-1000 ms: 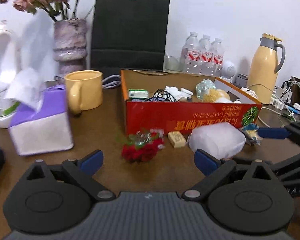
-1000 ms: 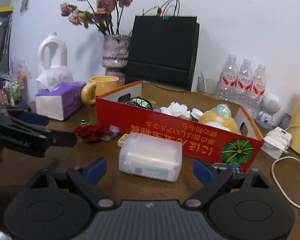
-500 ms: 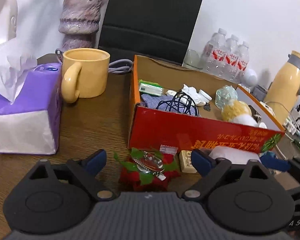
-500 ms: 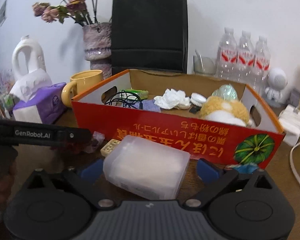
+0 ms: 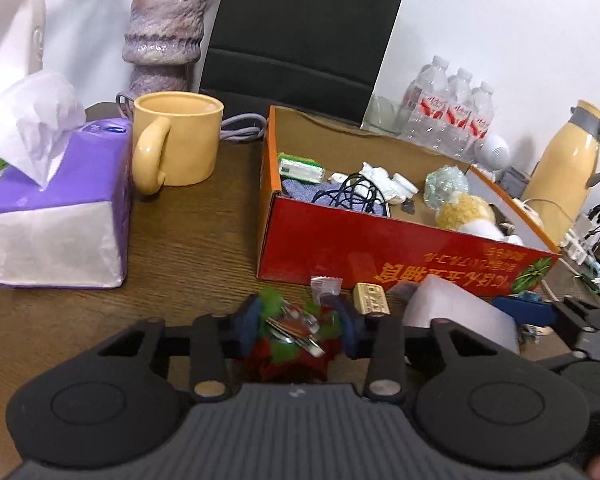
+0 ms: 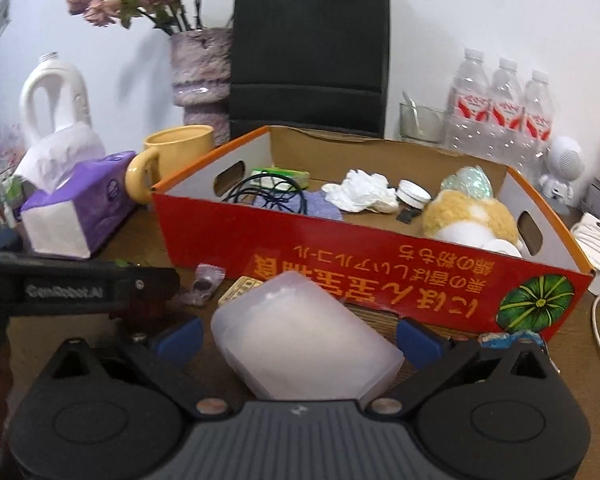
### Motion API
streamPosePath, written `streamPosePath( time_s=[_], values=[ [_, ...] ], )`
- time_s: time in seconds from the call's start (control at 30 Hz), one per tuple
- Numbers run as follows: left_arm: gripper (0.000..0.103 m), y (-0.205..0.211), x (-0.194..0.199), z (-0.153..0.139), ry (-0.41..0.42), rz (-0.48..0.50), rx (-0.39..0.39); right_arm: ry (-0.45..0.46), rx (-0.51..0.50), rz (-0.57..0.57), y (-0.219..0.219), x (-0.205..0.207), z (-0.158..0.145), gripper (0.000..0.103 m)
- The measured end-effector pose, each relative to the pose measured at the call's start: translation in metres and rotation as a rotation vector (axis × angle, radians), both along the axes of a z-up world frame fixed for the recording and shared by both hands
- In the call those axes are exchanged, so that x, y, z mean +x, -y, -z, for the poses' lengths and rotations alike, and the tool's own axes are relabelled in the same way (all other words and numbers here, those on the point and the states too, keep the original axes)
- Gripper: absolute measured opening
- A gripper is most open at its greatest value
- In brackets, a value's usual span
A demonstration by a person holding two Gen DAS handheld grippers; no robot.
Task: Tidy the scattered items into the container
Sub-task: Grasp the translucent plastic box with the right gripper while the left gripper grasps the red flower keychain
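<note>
Squeezing in on the red flower bunch (image 5: 296, 340), the left gripper (image 5: 300, 326) has just been closing, while the right gripper (image 6: 298, 340) gapes wide around the white plastic box (image 6: 304, 344).

The dark brown wooden bench (image 5: 204, 240) carries a red cardboard box (image 5: 380, 256), a yellow ceramic mug (image 5: 180, 136), a purple tissue pack (image 5: 60, 216), a frosted plastic case (image 6: 304, 336) and a red artificial flower (image 5: 296, 340).

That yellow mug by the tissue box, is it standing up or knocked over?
Standing upright: the yellow mug rests on its base on the table, round opening facing up, handle at the side.
</note>
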State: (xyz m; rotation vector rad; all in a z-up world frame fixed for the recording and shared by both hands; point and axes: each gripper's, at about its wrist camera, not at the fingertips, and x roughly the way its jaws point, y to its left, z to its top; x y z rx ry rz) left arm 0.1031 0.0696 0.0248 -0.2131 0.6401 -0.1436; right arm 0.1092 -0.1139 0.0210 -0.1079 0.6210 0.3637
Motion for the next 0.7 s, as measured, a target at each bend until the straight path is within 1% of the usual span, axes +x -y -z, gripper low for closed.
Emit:
streamPosePath(
  time_s=[0.1, 0.2, 0.23, 0.27, 0.3, 0.37, 0.4, 0.43, 0.47, 0.57, 0.63, 0.7],
  values=[
    [0.034, -0.002, -0.011, -0.005, 0.016, -0.001, -0.020, 0.007, 0.015, -0.035, 0.004, 0.003, 0.000, 0.103],
    [0.032, -0.003, -0.023, -0.008, 0.038, 0.003, -0.016, 0.000, -0.002, -0.067, 0.009, 0.012, 0.002, 0.103],
    [0.027, -0.005, -0.025, -0.009, 0.039, 0.000, -0.014, -0.009, 0.001, -0.078, 0.011, 0.015, 0.003, 0.103],
    [0.019, -0.006, -0.028, -0.009, 0.040, -0.005, -0.016, -0.022, 0.010, -0.087, 0.013, 0.017, 0.004, 0.102],
    [0.005, -0.008, -0.032, -0.009, 0.043, -0.009, -0.018, -0.037, 0.020, -0.087, 0.016, 0.019, 0.005, 0.100],
    [0.005, -0.011, -0.039, -0.011, 0.044, -0.007, -0.031, -0.061, 0.055, -0.106, 0.021, 0.017, 0.006, 0.080],
    [0.005, -0.013, -0.045, -0.012, 0.053, -0.003, -0.036, -0.068, 0.065, -0.110, 0.023, 0.015, 0.006, 0.075],
    [0.005, -0.013, -0.050, -0.013, 0.061, 0.000, -0.035, -0.072, 0.062, -0.113, 0.024, 0.011, 0.006, 0.067],
    [0.005, -0.013, -0.053, -0.014, 0.065, 0.001, -0.032, -0.073, 0.056, -0.117, 0.025, 0.007, 0.006, 0.065],
    [0.005, -0.011, -0.066, -0.014, 0.076, 0.016, -0.017, -0.073, 0.038, -0.098, 0.028, -0.006, 0.004, 0.065],
    [0.005, -0.009, -0.072, -0.012, 0.084, 0.015, 0.005, -0.053, 0.040, -0.084, 0.033, -0.017, 0.001, 0.065],
    [0.005, -0.008, -0.076, -0.012, 0.086, 0.017, 0.007, -0.033, 0.051, -0.077, 0.040, -0.028, -0.004, 0.065]
  ],
)
